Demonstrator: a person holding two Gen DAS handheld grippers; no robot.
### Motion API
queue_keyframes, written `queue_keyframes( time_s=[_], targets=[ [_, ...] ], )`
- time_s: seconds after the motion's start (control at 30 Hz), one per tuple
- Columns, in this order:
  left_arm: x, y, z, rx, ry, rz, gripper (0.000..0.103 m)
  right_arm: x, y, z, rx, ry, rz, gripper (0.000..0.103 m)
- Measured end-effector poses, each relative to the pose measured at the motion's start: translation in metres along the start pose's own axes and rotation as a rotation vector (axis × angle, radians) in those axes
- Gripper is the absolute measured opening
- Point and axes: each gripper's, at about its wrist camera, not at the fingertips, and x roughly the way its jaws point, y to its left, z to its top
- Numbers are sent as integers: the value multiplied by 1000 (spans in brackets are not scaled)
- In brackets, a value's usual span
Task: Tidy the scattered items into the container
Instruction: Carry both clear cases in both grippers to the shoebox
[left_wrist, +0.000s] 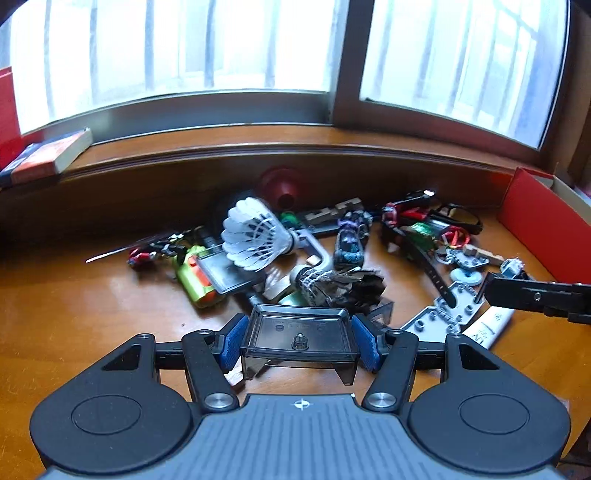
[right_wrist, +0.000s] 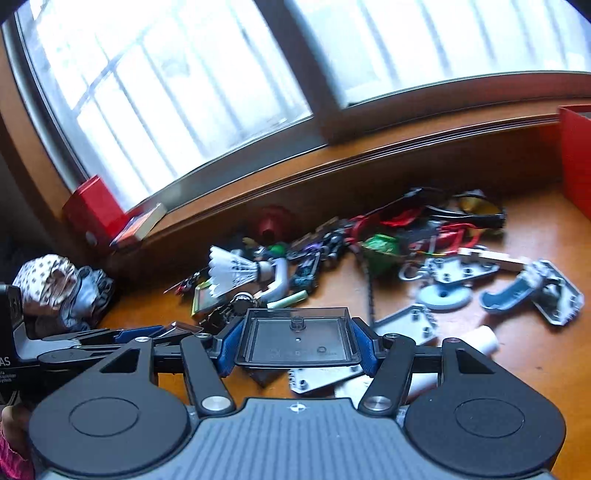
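- Left tool: blue pads pinching a smoky clear plastic tray by its two short sides, hollow side up, lifted off the wooden surface. The side grip keeps the tray level, so it should not tip in transit.
- Right tool: likewise clamped on a second clear tray, pads on opposite edges, carried above the grey bracket plates.
- Each tool appears in the other's view at the frame edge, so the two hands are working side by side over the pile.
- Scattered items are still heaped against the wall under the window: white shuttlecock, dark-feathered shuttlecock, green-and-orange toy, red cone-shaped piece, black strap, white tube, bundle of red wires.
- Container: red box at the right edge of the surface, well apart from both trays; its inside is not visible.
- Judgement: both trays are in mid-carry, probably bound for the red box; most of the pile is yet to be cleared.
- Risk: the trays are slick, and a tilt could let one slide out of the pads.
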Motion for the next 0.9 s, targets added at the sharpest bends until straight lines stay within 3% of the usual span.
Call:
queue_keyframes(
  time_s=[0.43, 0.9],
  targets=[
    [-3, -55, 22, 69, -49, -41, 61, -39, -33, 11, 21, -68, -28, 63],
    [21, -166, 60, 142, -88, -126, 61, -103, -101, 41, 10, -136, -41, 63]
  ],
)
